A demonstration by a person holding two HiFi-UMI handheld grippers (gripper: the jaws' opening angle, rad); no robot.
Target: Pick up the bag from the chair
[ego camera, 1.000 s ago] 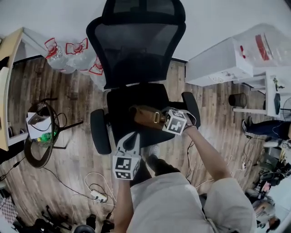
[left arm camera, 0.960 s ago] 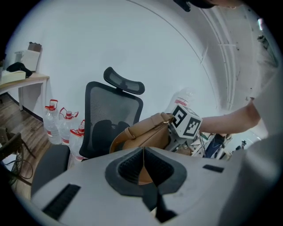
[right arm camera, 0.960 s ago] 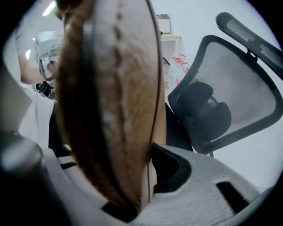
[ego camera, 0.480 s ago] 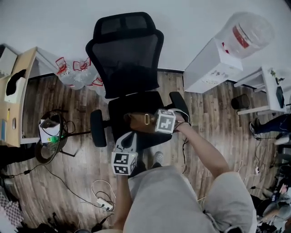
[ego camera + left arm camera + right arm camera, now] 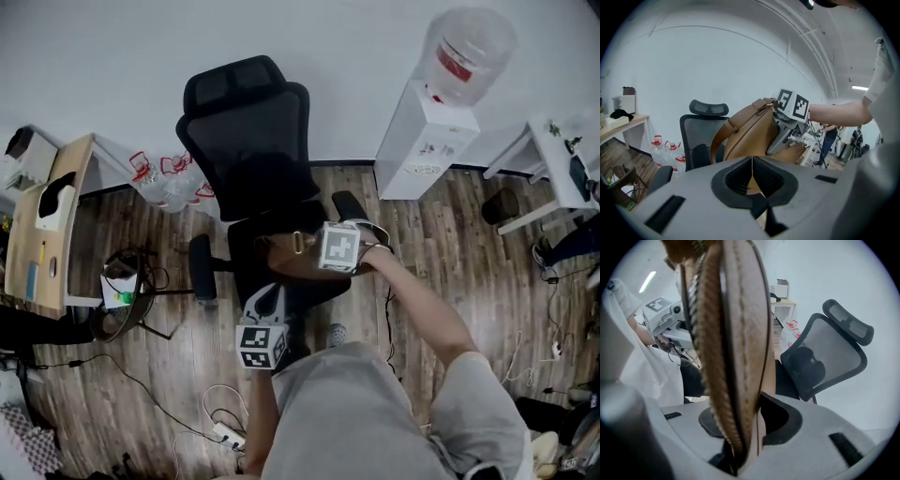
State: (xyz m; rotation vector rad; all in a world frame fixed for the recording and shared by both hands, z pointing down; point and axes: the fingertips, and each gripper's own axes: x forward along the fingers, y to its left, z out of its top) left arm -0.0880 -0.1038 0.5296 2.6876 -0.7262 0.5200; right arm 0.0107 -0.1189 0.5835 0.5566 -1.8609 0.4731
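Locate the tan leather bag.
Head view, centre: the tan leather bag is clamped in the right tool, over the seat of the black mesh office chair, ahead of the left tool.

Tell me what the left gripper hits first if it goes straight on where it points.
Most likely the brown bag, hanging from the right gripper dead ahead; the chair stands behind it. Depth is hard to judge.
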